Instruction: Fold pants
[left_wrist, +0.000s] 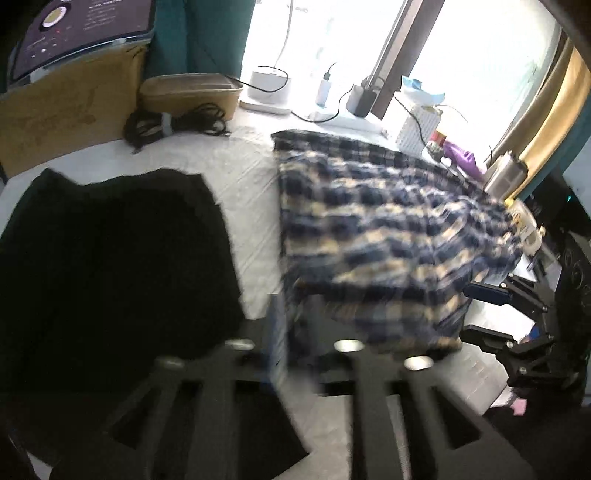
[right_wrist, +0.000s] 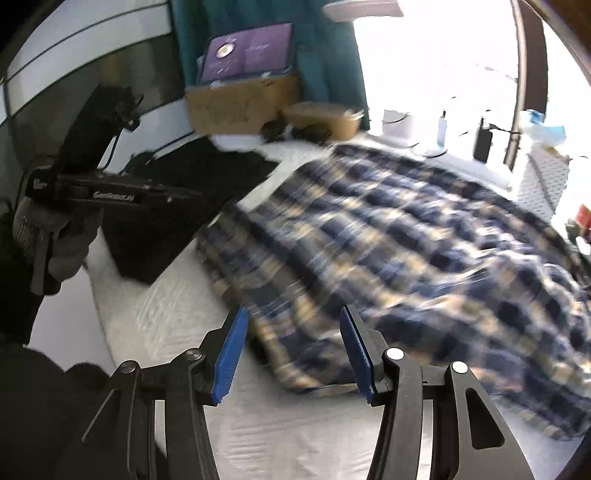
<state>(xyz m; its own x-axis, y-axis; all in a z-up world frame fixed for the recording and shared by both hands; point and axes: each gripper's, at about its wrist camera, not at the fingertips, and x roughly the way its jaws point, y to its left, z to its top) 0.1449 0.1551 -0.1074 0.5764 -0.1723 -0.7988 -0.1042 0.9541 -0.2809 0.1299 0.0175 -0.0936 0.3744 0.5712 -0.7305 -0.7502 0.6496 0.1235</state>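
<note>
Faintly, white lettering on left claw (right_wrist: 177, 194) body, blurred, plaid pants (right_wrist: 406, 251) nearby

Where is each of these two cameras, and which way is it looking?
Left wrist: on the left gripper, looking down past its blurred fingers at the black garment and plaid pants; the right gripper shows at the right edge.
Right wrist: on the right gripper, jaws open and empty, facing the plaid pants; a gloved hand holds the left gripper's body at left.
Shared: both garments, the white bed, the cardboard box, the bright window.
</note>
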